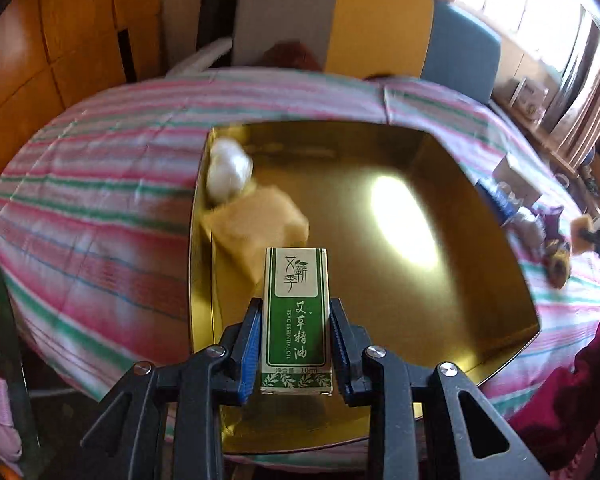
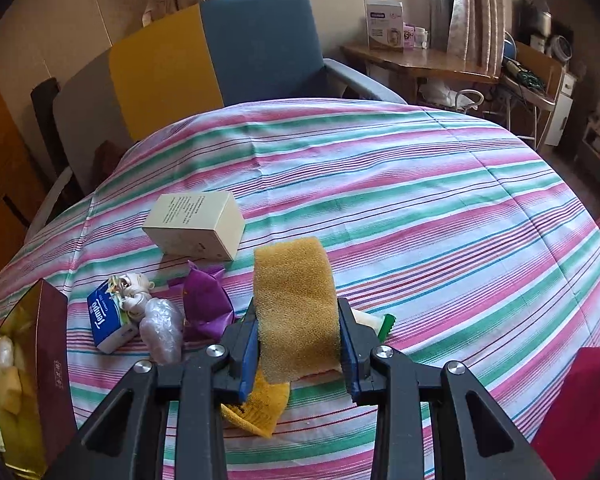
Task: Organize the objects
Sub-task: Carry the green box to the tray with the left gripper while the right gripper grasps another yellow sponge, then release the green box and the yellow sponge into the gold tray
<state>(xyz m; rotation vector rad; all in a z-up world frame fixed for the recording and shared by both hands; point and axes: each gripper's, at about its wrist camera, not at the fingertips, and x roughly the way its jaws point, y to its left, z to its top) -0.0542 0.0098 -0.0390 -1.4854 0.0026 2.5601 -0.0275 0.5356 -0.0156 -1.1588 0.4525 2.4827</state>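
Jaws of the left gripper (image 1: 296, 344) pinch an oil box (image 1: 295, 320) above the gold tray (image 1: 480, 280); right gripper (image 2: 298, 340) clamps a sponge (image 2: 296, 308) (yellow-brown) over the striped bench (image 2: 420, 200).

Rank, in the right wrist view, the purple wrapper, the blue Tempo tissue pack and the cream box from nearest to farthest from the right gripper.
Measured from the right gripper, shut on the sponge:
1. Purple wrapper, just to the left of its fingers.
2. Blue Tempo tissue pack, farther left, toward the gold box.
3. Cream box, up and left, farther back on the striped cloth.
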